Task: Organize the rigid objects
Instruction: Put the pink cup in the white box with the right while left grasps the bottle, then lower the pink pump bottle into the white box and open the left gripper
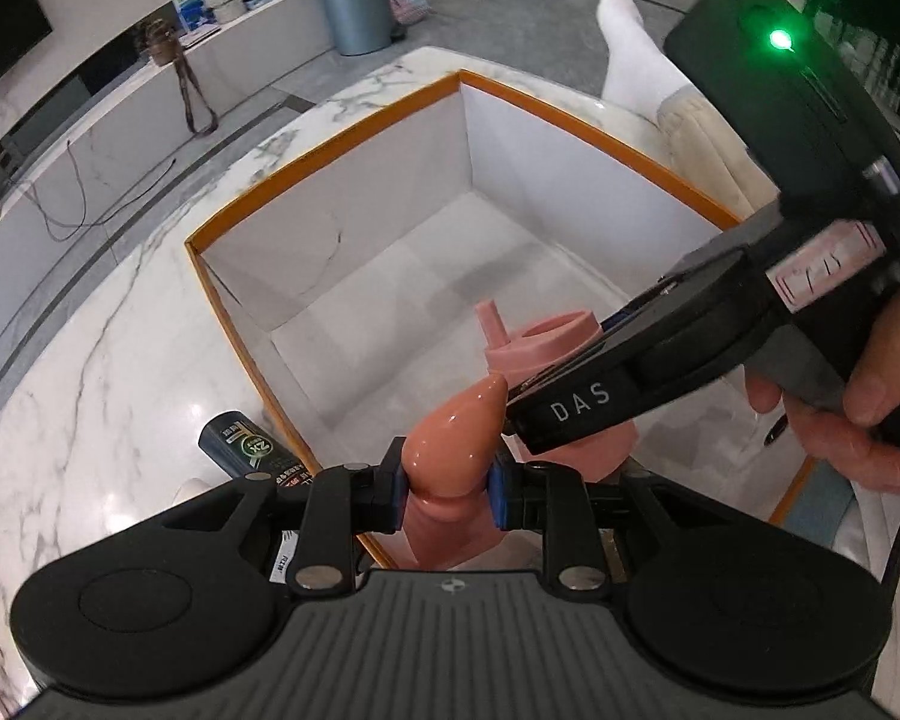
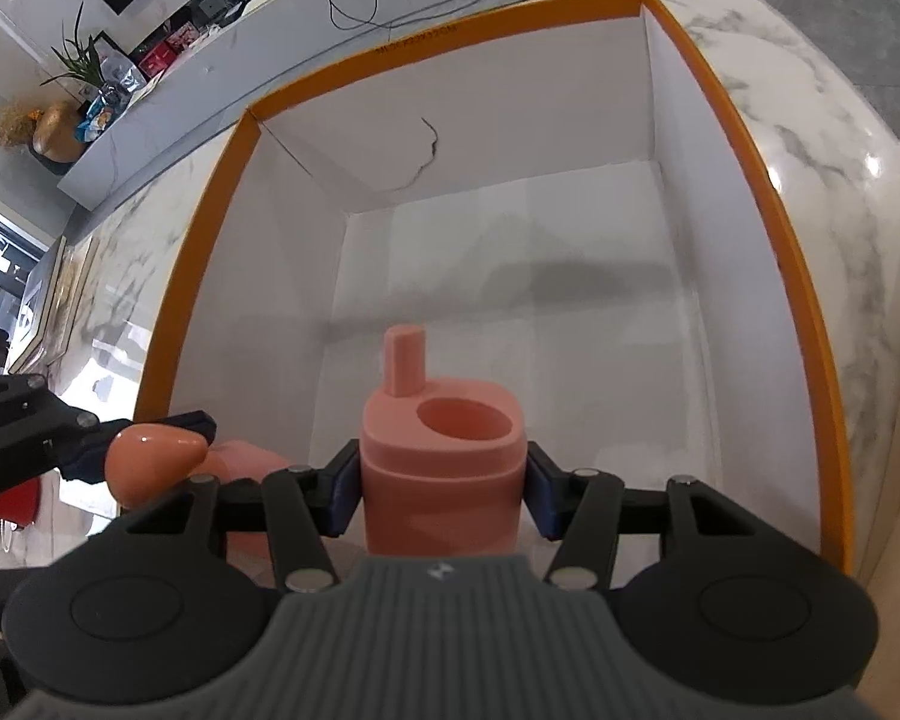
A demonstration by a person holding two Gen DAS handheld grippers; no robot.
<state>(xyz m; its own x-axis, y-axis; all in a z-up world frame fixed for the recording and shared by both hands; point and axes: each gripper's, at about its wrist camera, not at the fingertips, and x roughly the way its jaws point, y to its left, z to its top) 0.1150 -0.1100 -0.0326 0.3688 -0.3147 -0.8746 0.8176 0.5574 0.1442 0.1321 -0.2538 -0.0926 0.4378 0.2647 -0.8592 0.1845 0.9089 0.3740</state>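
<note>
- Left hand-held gripper [image 1: 444, 489] clamped on a glossy peach bottle [image 1: 450, 444], tapered tip aimed toward 1 o'clock, long axis tilted.
- Right hand-held gripper [image 2: 441, 492] clamped on a pink container [image 2: 441, 468], upright, spout up (12 o'clock).
- Both over the orange-rimmed box [image 2: 750, 138]; floor apparently bare, nothing released yet.
- Dark can [image 1: 246, 444] left on the bench [image 1: 90, 360] at 9 o'clock.

Glossy peach plastic bottle [image 1: 450, 444], matt pink plastic cup [image 2: 444, 468], glossy marble table [image 1: 90, 372], white cardboard box [image 2: 510, 138]
</note>
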